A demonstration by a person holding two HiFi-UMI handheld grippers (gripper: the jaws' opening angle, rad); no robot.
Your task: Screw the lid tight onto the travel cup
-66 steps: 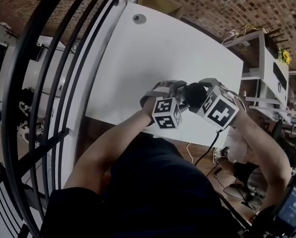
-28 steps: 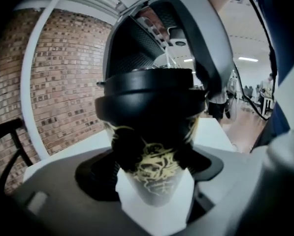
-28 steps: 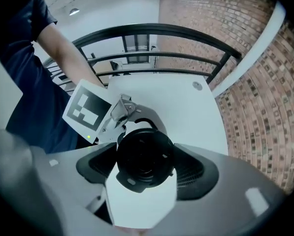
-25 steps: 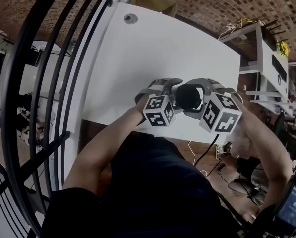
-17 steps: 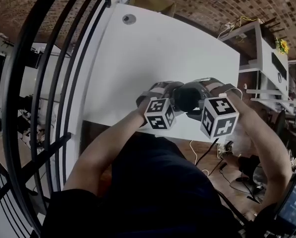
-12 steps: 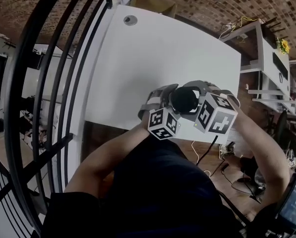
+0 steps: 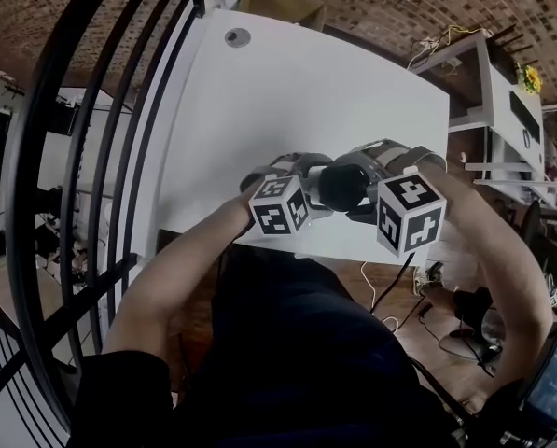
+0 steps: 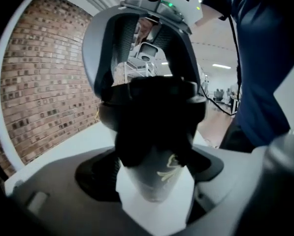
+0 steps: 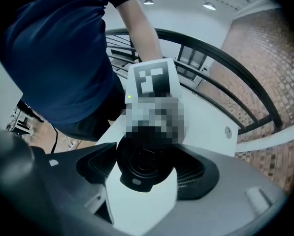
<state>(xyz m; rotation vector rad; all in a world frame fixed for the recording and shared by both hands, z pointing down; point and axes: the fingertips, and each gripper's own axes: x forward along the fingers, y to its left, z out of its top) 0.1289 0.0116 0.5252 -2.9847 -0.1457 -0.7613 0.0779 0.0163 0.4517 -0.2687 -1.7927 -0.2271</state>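
White tabletop (image 7: 287,91) below. My left gripper (image 8: 151,170) jaws have just been closing on the travel cup (image 8: 156,181) between them, bracing it I reckon; right gripper (image 9: 146,168) jaws clamp its lid (image 9: 144,159) for twisting.

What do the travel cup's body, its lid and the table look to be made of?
The travel cup: smooth dark grey with a sheen and printed pale logo, likely coated metal or plastic. The lid: matte black moulded plastic, judging by its ringed recess. The table: flat white, probably laminate.
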